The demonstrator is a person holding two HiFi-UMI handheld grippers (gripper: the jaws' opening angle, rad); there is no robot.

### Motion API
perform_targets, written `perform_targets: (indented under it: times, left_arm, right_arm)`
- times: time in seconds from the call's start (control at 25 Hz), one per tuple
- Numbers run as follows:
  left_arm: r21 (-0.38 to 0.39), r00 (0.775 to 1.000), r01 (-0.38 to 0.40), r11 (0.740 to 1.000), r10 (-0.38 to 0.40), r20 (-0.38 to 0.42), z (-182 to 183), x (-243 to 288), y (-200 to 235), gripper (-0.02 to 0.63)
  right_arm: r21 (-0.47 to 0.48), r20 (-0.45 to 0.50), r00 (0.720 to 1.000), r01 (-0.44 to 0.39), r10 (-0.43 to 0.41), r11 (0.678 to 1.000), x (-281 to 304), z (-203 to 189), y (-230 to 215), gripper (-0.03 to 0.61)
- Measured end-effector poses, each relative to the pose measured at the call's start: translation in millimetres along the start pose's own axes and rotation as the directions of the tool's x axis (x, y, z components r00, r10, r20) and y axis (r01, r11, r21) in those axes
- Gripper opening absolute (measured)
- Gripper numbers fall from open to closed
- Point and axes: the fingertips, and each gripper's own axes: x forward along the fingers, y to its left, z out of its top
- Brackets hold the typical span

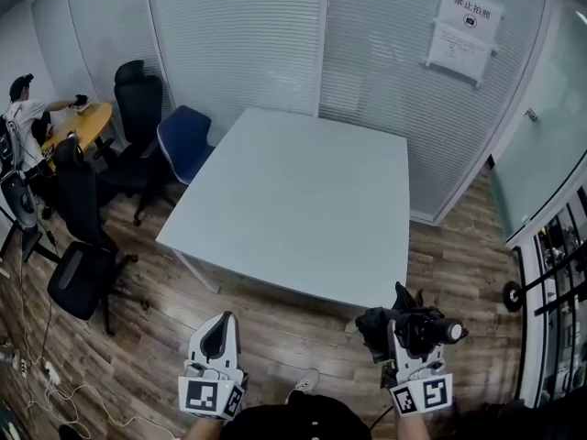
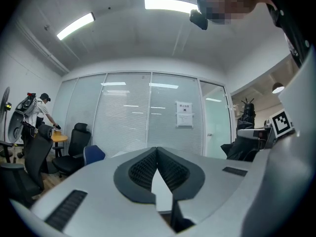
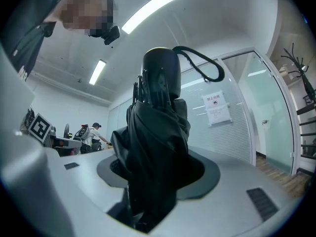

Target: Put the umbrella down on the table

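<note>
**A:** Head view: what's there?
**B:** A smooth, pale square table (image 1: 303, 200) on a wood-plank floor (image 1: 275, 337), with ribbed frosted-glass walls (image 1: 238, 44) behind. The folded black umbrella (image 1: 411, 321) is off the table, near its front corner. It lies crosswise in the right gripper (image 1: 405, 335), stubby handle pointing right.
**A:** Left gripper view?
**B:** The left gripper (image 2: 157, 149) has its ribbed black pads (image 2: 143, 171) pressed together, nothing between.
**A:** Right gripper view?
**B:** Jaws pinching the crumpled fabric; the handle and cord loop (image 3: 202, 68) stand upward in frame.
</note>
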Motion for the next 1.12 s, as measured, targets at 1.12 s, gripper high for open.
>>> perform_targets:
  times: [1.12]
  left_arm:
    - [-0.017, 1.000, 0.014, 1.000, -0.015, -0.016, -3, 123, 24, 0.015]
  right_arm:
    - [-0.016, -0.041, 0.998, -0.053, 0.053, 0.998, 119, -16, -32, 0.247]
